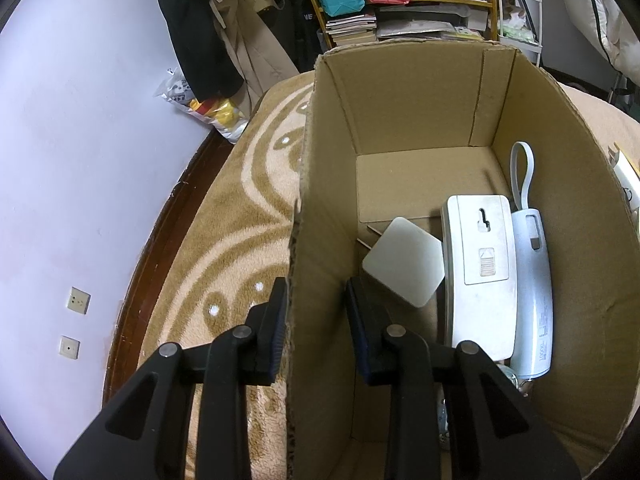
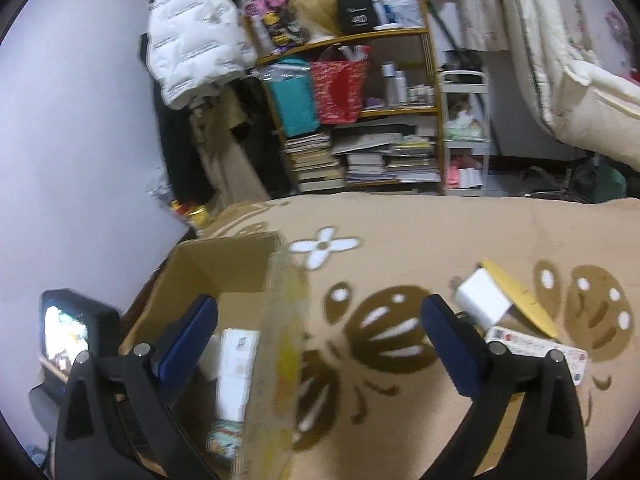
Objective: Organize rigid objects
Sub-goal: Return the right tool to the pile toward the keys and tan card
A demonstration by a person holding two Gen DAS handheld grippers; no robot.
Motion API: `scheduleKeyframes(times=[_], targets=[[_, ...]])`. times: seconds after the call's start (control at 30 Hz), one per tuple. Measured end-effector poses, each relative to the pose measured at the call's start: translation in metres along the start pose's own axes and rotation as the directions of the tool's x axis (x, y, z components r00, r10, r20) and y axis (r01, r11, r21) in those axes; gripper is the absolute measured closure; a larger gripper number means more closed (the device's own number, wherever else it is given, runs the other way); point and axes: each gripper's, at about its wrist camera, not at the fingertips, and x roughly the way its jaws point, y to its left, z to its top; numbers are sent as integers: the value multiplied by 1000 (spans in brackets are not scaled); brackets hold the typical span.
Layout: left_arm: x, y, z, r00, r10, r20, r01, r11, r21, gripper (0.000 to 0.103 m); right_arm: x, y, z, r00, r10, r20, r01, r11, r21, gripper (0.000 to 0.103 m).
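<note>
Left wrist view: the left gripper point(image 1: 316, 312) is straddling the cardboard box point(image 1: 420, 92) wall, seemingly steadying it, jaws not quite clamped. Right gripper point(image 2: 320, 344) is hanging spread wide and empty, likely heading for the white charger point(image 2: 482, 300).

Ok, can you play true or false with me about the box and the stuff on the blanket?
1. The left gripper straddles a wall of the brown cardboard box. True.
2. The cardboard box is empty. False: a square white pad, a grey-white rectangular device and a pale blue power bank lie inside.
3. The right gripper holds a white plug. False: it is open and holds nothing.
4. A white charger block lies on the tan patterned blanket, outside the box. True.
</note>
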Motion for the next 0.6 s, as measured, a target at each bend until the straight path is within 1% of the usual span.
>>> scheduleKeyframes(times=[0.03, 0.13, 0.27, 0.37, 0.47, 0.6], targets=[[0, 0, 0, 1000, 1, 0, -1, 1000, 1, 74, 1, -7, 0, 1000, -21, -2, 21, 1000, 11, 0], [0, 1, 0, 1000, 1, 0, -1, 1000, 2, 74, 10, -22, 3, 999, -41, -30, 42, 999, 33, 0], [0, 1, 0, 1000, 0, 1, 0, 1000, 0, 74, 30, -49, 4, 990, -79, -119, 89, 992, 88, 0], [0, 1, 0, 1000, 1, 0, -1, 1000, 1, 74, 41, -67, 6, 987, -70, -143, 90, 986, 143, 0], [0, 1, 0, 1000, 1, 0, -1, 1000, 1, 74, 51, -74, 7, 984, -81, -160, 103, 986, 133, 0], [0, 1, 1, 1000, 2, 1, -2, 1000, 2, 74, 71, -87, 5, 979, -29, -203, 62, 985, 161, 0]])
